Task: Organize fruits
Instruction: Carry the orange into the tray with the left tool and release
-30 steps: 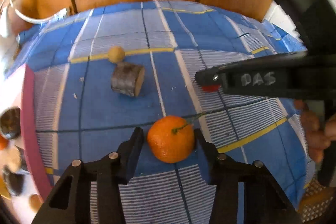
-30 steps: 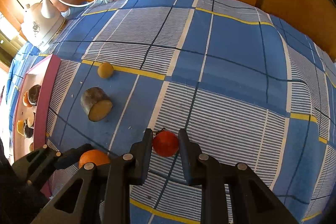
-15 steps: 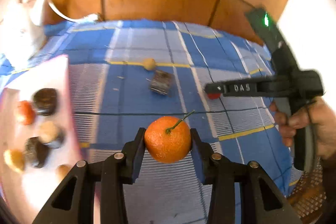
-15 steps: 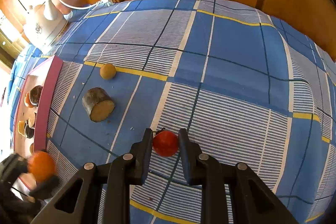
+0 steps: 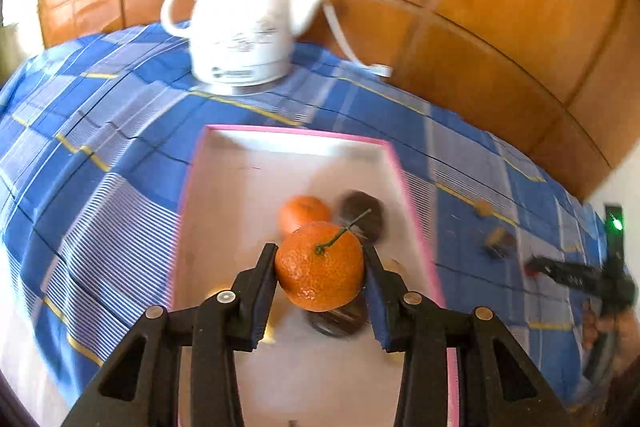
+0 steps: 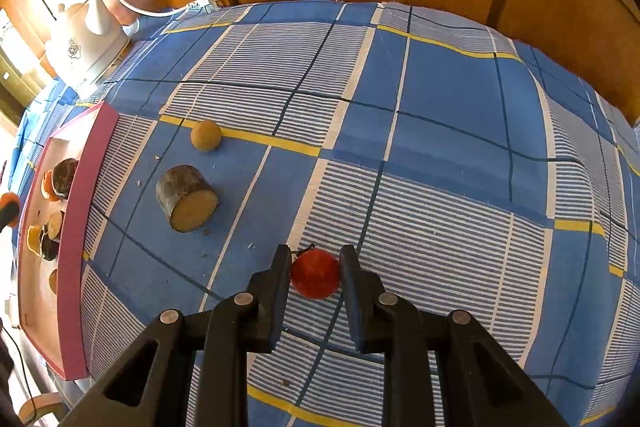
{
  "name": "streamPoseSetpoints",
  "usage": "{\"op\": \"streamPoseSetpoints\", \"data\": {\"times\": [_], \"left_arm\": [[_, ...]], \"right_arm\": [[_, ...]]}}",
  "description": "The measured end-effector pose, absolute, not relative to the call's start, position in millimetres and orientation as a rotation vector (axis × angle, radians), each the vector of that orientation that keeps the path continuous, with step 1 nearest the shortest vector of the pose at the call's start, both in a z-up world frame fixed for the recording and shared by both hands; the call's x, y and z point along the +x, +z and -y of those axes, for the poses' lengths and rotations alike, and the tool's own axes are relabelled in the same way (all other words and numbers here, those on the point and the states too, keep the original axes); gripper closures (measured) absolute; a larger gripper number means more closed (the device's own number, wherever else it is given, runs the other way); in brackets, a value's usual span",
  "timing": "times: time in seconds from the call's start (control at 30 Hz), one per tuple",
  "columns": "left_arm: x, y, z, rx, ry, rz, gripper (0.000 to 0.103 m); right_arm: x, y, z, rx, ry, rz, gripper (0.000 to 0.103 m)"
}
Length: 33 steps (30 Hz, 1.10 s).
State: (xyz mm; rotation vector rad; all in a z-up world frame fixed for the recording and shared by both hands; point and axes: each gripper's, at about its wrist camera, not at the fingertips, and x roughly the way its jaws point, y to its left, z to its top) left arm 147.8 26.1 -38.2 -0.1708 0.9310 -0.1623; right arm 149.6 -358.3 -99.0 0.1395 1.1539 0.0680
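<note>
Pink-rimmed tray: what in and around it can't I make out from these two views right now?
- Left wrist view: the dark piece under the held mandarin is mostly hidden by it and by the left hand-held gripper.
- Left wrist view: motion blur smears the right hand-held gripper.
- Right wrist view: the tray sits at the frame edge; its contents are small and partly behind the rim.

Two mandarins (image 5: 320, 265) show: one between the left gripper's (image 5: 320, 267) fingers, one (image 5: 304, 213) just beyond. One red fruit (image 6: 315, 273) sits between the right gripper's (image 6: 315, 273) fingers; ahead-left lie one cut piece (image 6: 186, 197), one yellow ball (image 6: 205, 135).
</note>
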Motion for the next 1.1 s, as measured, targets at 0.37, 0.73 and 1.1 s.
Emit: {"op": "streamPoseSetpoints", "data": {"times": [0.37, 0.73, 1.1], "left_arm": [[180.8, -71.5, -49.5, -0.155, -0.039, -0.985, 0.05], [117.4, -37.8, -37.2, -0.037, 0.067, -0.774, 0.0], [48.5, -18.9, -21.6, -0.082, 0.106, -0.712, 0.0]], "right_arm": [[151.0, -102.8, 357.1, 0.133, 0.068, -1.164, 0.078], [150.9, -105.7, 354.3, 0.108, 0.054, -1.167, 0.078], [146.9, -104.0, 352.9, 0.099, 0.048, -1.166, 0.078]]}}
